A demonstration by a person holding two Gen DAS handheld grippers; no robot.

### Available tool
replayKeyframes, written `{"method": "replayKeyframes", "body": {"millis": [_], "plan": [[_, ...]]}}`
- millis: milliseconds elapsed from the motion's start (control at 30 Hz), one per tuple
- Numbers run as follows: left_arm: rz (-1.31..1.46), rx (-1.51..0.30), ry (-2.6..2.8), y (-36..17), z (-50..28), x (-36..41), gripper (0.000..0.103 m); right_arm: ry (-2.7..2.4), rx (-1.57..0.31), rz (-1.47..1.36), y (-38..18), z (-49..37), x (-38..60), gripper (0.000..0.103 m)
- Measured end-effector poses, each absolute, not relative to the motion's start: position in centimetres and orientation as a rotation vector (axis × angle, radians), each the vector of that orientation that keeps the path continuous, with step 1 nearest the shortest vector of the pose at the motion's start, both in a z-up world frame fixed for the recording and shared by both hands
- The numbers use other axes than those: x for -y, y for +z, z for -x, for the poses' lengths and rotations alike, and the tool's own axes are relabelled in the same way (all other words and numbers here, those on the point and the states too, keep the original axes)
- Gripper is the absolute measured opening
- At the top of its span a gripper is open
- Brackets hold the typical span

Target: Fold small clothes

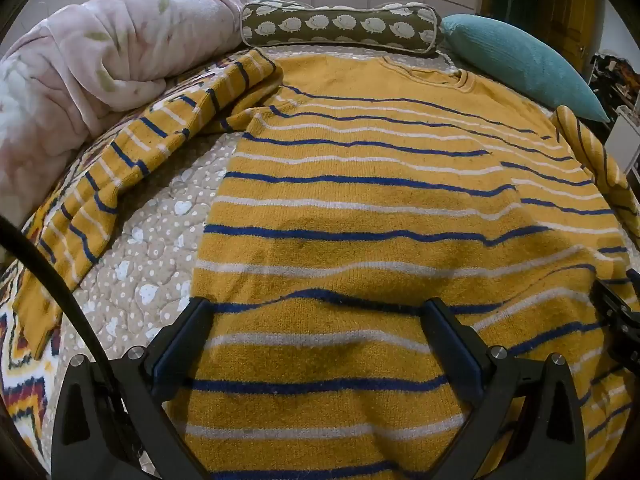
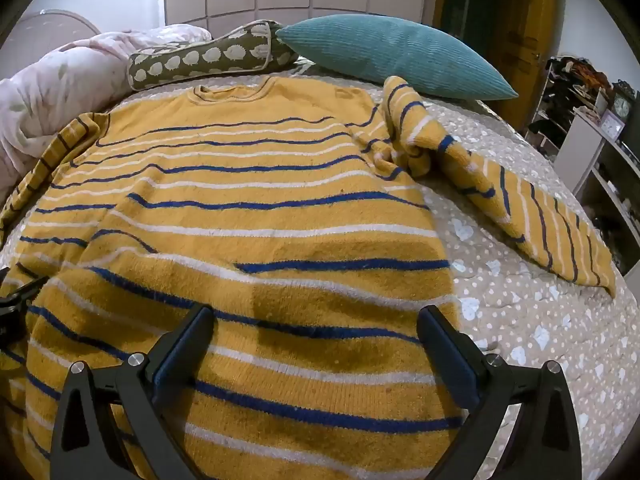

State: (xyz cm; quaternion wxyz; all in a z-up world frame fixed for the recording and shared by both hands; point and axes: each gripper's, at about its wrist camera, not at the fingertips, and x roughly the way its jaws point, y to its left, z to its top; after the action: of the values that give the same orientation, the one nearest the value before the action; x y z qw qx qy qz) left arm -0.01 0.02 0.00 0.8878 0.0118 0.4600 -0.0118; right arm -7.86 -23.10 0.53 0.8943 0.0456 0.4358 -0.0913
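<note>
Left wrist view shows the sweater (image 1: 360, 200) lying flat on the bed (image 1: 160, 248), neck far away by the pillows. The left gripper (image 1: 316, 320) hangs over the near part, its jaws wide with nothing in them. The right gripper (image 2: 316, 324) is the same, wide and empty, over the other near side. One sleeve (image 1: 120, 168) lies spread out to the left; the other sleeve (image 2: 500, 200) is bunched up on the right. I think a sleeve comes first. Grab it near the cuff, pinch only that one layer, and lay it straight across the body.
</note>
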Motion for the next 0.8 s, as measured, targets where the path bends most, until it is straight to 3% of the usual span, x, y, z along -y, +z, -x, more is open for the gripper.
{"method": "replayKeyframes", "body": {"millis": [800], "plan": [[-0.021,-0.952,-0.026,0.0,0.01,-0.03,0.103,-0.187,-0.901,-0.096,0.7,7.49,22.67,0.103]]}}
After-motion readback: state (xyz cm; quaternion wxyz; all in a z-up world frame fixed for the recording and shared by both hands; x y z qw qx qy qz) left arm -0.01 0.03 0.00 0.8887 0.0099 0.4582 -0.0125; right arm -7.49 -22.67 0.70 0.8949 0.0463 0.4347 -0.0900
